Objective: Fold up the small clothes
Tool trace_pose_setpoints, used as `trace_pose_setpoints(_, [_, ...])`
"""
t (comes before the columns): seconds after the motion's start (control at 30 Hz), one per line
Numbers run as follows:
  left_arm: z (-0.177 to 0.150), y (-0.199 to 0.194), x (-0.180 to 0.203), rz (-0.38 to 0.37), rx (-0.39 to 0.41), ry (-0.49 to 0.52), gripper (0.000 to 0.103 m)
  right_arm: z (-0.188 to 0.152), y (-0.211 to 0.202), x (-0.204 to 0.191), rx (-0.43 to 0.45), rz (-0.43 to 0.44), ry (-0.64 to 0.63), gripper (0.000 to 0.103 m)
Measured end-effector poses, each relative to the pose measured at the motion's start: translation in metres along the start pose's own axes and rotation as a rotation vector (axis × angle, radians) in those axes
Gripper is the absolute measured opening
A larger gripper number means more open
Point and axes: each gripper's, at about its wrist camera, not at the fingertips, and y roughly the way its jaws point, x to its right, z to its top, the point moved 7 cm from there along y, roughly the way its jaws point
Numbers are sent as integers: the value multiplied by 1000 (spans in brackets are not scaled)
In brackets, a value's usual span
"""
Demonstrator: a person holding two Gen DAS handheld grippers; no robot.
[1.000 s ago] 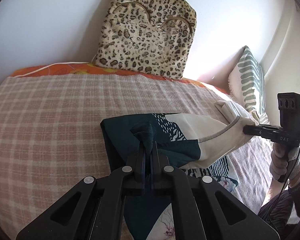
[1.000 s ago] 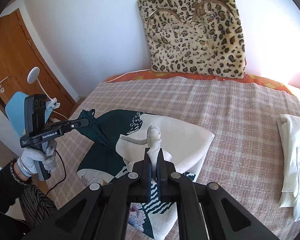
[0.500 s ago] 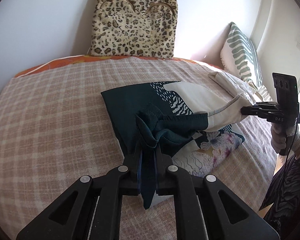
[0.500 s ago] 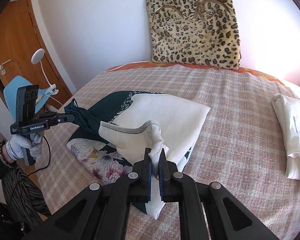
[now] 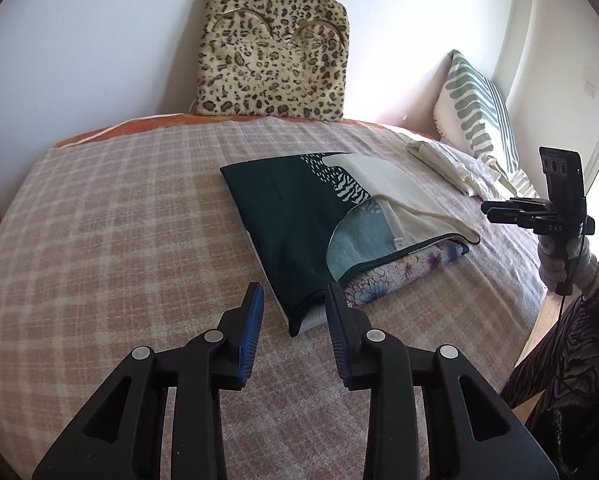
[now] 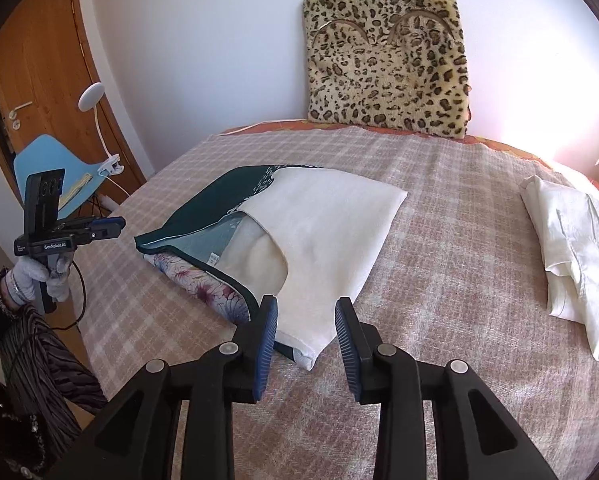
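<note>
Toward the bed's (image 5: 99,220) near edge, the folded dark-green and cream floral garment (image 5: 319,216) is left lying. Both jaws have just been opening and now stand parted, empty: left gripper (image 5: 295,304), right gripper (image 6: 307,320). Loose upper flaps could be snagged and unfolded.

My own body was mostly cut off: only a gloved hand (image 5: 555,264) and a striped sleeve (image 5: 559,352) showed at the right edge of the left view, and the other gloved hand (image 6: 31,280) at the left edge of the right view. The lower layers of the folded garment (image 5: 299,232) were hidden under its top fold, so I could not tell how they lay. Its small label (image 5: 398,243) was too small to read. The striped pillow (image 5: 475,120) was partly hidden behind the white clothes (image 5: 451,164). The door (image 6: 47,92) was cut by the dark lens rim. Glare washed out the far right corner of the bed (image 6: 499,208).
</note>
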Motion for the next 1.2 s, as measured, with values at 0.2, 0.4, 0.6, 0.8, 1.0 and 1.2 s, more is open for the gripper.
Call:
trace_pose_setpoints(0.2, [14, 25, 27, -24, -26, 101, 38, 3, 15, -25, -25, -26, -132, 39])
trace_pose_setpoints(0.4, [2, 53, 37, -78, -138, 134, 38, -12, 43, -27, -117, -108, -226, 26])
trace_pose_setpoints(0.6, [-23, 51, 34, -89, -191, 104, 38, -29, 47, -25, -183, -96, -242, 11])
trace_pose_setpoints(0.8, [-21, 30, 32, -94, -160, 47, 38, -30, 36, -24, -183, -51, -213, 24])
trace_pose_setpoints(1.0, [-2, 10, 6, -119, -83, -162, 52, 4, 13, 7, -52, 45, 31, 37])
trace_pose_setpoints(1.2, [-12, 18, -29, -263, -132, -580, 60, 13, 24, 41, -30, 76, 244, 60])
